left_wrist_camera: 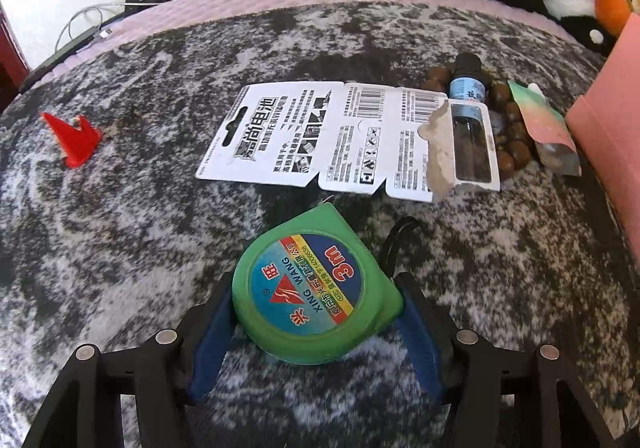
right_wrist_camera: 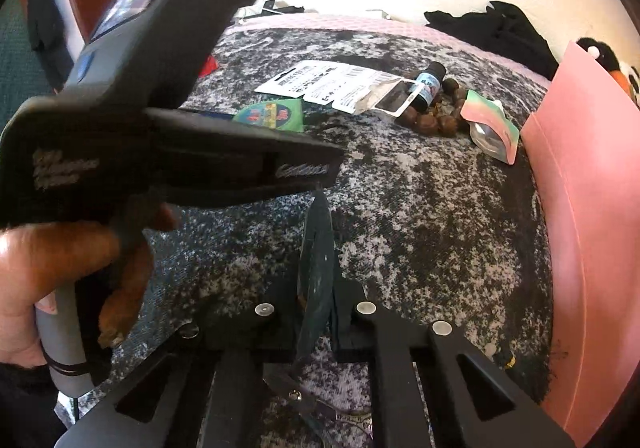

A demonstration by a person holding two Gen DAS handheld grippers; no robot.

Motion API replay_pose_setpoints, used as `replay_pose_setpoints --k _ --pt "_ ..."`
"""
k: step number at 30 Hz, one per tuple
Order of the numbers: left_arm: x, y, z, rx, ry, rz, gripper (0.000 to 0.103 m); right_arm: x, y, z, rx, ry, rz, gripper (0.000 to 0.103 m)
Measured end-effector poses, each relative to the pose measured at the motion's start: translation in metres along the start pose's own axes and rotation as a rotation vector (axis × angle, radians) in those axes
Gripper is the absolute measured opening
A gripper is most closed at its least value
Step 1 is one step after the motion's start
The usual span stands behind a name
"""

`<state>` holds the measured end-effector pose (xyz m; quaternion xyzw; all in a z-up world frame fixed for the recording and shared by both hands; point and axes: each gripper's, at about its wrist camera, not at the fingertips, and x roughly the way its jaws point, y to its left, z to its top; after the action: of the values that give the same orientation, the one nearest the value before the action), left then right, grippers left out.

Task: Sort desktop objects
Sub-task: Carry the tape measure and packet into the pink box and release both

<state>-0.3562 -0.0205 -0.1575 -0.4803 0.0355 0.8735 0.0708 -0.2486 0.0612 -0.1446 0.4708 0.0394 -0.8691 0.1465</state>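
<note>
- Left gripper [left_wrist_camera: 316, 312]: blue pads bracket the round green plastic tape measure [left_wrist_camera: 316, 288], apparently pinching it; it sits low over the grey mottled blanket [left_wrist_camera: 120, 248].
- Keep the squeeze centred; the smooth casing may slip.
- Right gripper [right_wrist_camera: 320, 280]: closed on a thin dark flat item [right_wrist_camera: 316, 268], unidentifiable.

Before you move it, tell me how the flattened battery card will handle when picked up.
The battery card is probably light and floppy: thin, unfolded cardboard lying flat. Its creased panels may bend at the folds. The torn corner near the small bottle could rip further.
</note>
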Motion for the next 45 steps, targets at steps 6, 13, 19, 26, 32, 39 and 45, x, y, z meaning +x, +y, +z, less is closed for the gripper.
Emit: replay_pose_setpoints --k 6,13,19,26,32,39,45 --pt "-0.013 0.009 -0.005 -0.008 -0.004 0.018 0.065 -0.011 -0.007 0.003 0.030 -0.014 0.004 0.009" --pt "-0.031 0.018 -0.009 -0.021 -0.023 0.029 0.065 -0.025 -0.008 0.005 0.046 -0.033 0.015 0.009" --pt "-0.048 0.024 -0.012 -0.025 -0.035 0.036 0.065 -0.039 -0.003 0.005 0.044 -0.054 0.026 0.009" --pt "-0.075 0.029 -0.019 -0.040 -0.056 0.043 0.065 -0.057 0.000 0.006 0.042 -0.084 0.028 0.009" --pt "-0.108 0.026 -0.028 -0.091 -0.075 0.050 0.065 -0.079 -0.001 0.005 0.041 -0.115 0.031 0.009" --pt "-0.147 0.018 -0.043 -0.167 -0.093 0.054 0.065 -0.113 -0.004 -0.002 0.040 -0.152 0.041 0.009" --pt "-0.174 -0.006 -0.062 -0.152 -0.091 0.053 0.065 -0.151 -0.017 -0.016 0.051 -0.182 0.034 0.009"
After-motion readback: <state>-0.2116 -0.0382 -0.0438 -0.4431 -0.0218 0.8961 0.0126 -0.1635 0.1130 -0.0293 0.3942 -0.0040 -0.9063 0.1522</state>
